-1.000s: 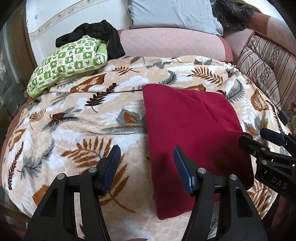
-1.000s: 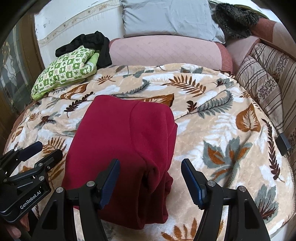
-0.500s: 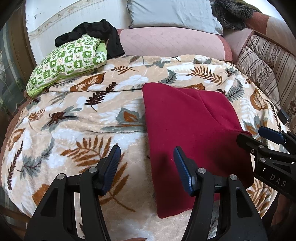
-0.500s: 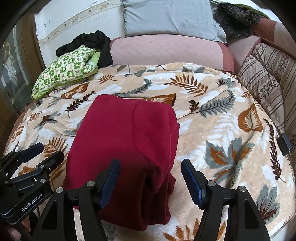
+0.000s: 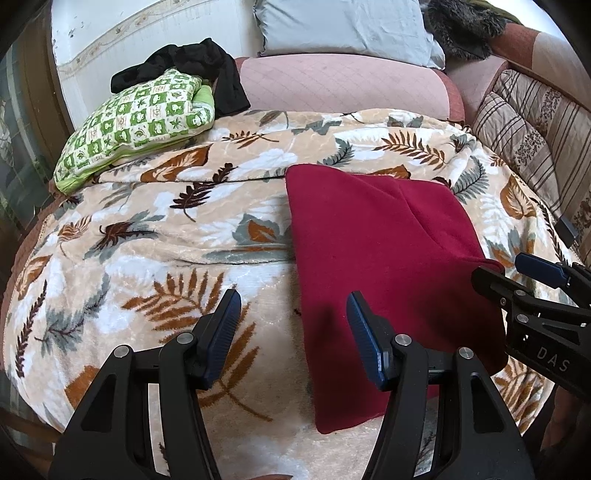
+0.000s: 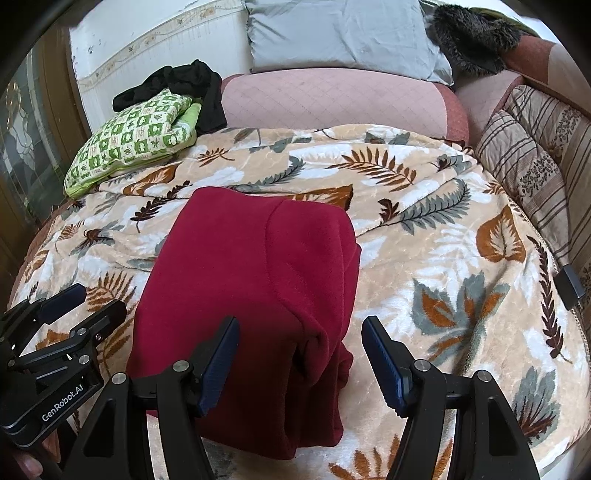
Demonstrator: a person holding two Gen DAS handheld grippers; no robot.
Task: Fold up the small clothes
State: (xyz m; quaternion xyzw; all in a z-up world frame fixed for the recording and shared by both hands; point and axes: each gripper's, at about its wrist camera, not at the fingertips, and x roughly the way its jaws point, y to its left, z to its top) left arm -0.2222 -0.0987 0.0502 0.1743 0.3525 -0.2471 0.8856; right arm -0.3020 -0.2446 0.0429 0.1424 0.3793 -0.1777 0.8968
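A dark red garment (image 5: 384,266) lies folded into a rough rectangle on the leaf-patterned blanket (image 5: 155,236). It also shows in the right wrist view (image 6: 258,288), with its thick folded edge on the right. My left gripper (image 5: 291,332) is open and empty, hovering over the garment's near left edge. My right gripper (image 6: 299,354) is open and empty, over the garment's near right corner. Each gripper shows in the other's view: the right one (image 5: 532,280) at the garment's right edge, the left one (image 6: 70,306) to its left.
A green checked pillow (image 5: 140,122) with a black garment (image 5: 207,70) on it lies at the back left. A pink bolster (image 5: 340,85), a grey pillow (image 5: 343,26) and striped cushions (image 5: 532,125) line the back and right. A small dark object (image 6: 569,280) sits at the blanket's right edge.
Both grippers have drawn back slightly from the garment; the views shift a little. The garment lies still and both grippers stay open.
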